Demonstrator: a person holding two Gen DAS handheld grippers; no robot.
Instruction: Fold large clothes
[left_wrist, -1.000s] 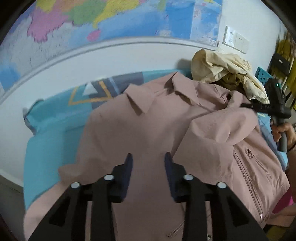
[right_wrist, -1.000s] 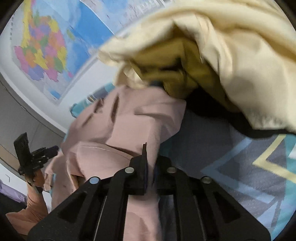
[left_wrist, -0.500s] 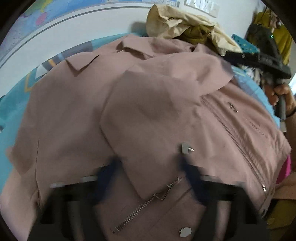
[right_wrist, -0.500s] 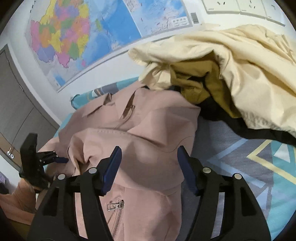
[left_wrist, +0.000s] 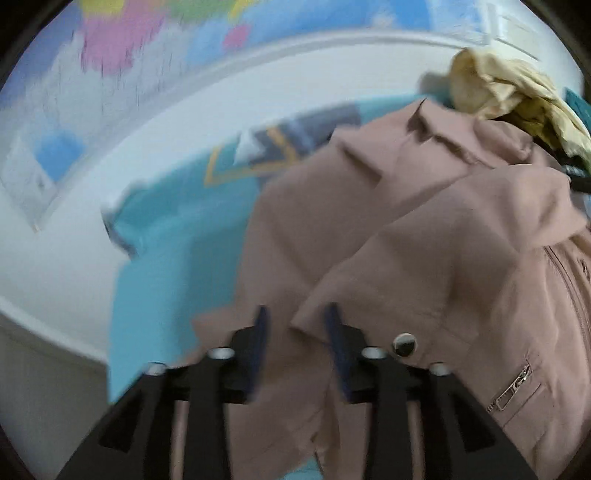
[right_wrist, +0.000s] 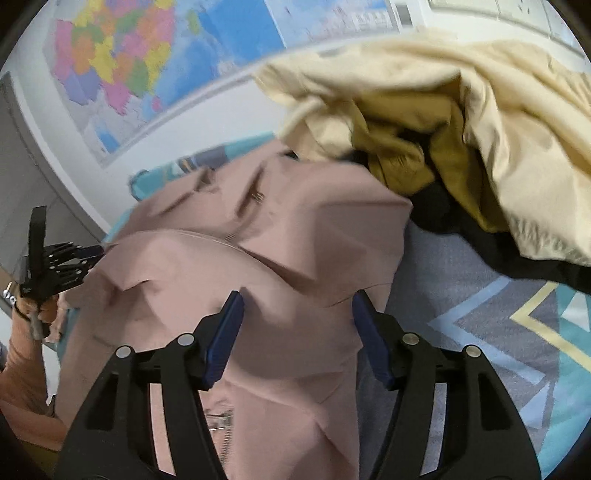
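A dusty-pink zip jacket (left_wrist: 424, 229) lies spread on the bed, one sleeve folded across its front. It also shows in the right wrist view (right_wrist: 288, 236). My left gripper (left_wrist: 295, 314) is open, its blue pads either side of the folded sleeve's cuff edge, near the jacket's left side. My right gripper (right_wrist: 297, 299) is open wide and empty, just above the jacket's right shoulder area. The left gripper also appears at the left edge of the right wrist view (right_wrist: 74, 254). The left view is blurred.
A heap of cream and mustard clothes (right_wrist: 461, 122) lies on the bed behind the jacket's collar. The turquoise patterned bedsheet (left_wrist: 177, 258) shows to the left. A white wall with a map (right_wrist: 147, 62) stands behind the bed.
My right gripper let go of the pink sleeve and opened wide. My left gripper swung down over the jacket, then back up toward the folded sleeve's cuff at the jacket's left side.
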